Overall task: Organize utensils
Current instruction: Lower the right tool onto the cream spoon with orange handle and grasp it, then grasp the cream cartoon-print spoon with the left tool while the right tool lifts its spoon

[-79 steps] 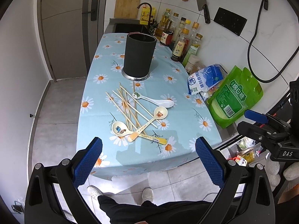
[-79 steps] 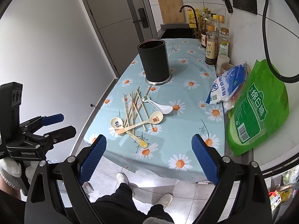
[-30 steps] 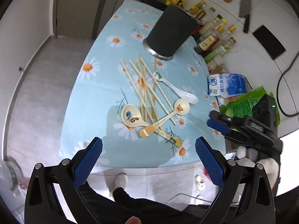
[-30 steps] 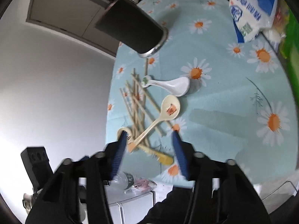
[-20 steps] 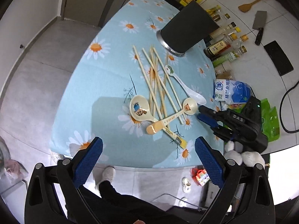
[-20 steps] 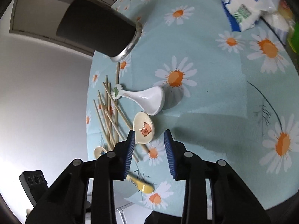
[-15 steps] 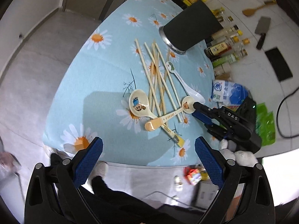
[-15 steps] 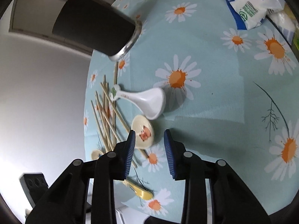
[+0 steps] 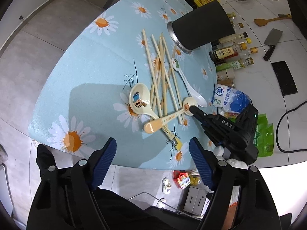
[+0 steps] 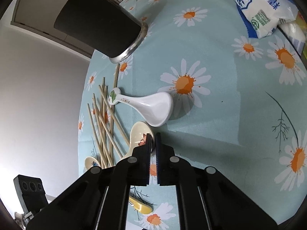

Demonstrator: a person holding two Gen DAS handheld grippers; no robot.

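Observation:
Several wooden chopsticks (image 9: pixel 162 76) and three spoons lie in a heap on the daisy tablecloth (image 9: pixel 92 61) in front of a black utensil holder (image 9: pixel 201 26). My right gripper (image 10: pixel 152 137) is shut on the bowl rim of the cream spoon with the orange handle (image 10: pixel 139 133); it also shows in the left wrist view (image 9: pixel 193 108). A white spoon (image 10: pixel 151 105) lies just beyond it. A second cream spoon (image 9: pixel 139 98) lies left of the chopsticks. My left gripper (image 9: pixel 152 149) is open and empty above the table's near edge.
A salt bag (image 9: pixel 230 99), a green bag (image 9: pixel 264 136) and several bottles (image 9: pixel 230 57) stand along the right side by the wall. A knife (image 9: pixel 271 42) and a wooden spatula (image 9: pixel 268 20) hang on the wall. The floor lies below the table's left edge.
My right gripper has moved down to the cream spoon's bowl and shut on its rim. My left gripper has drifted over the near edge and stayed open.

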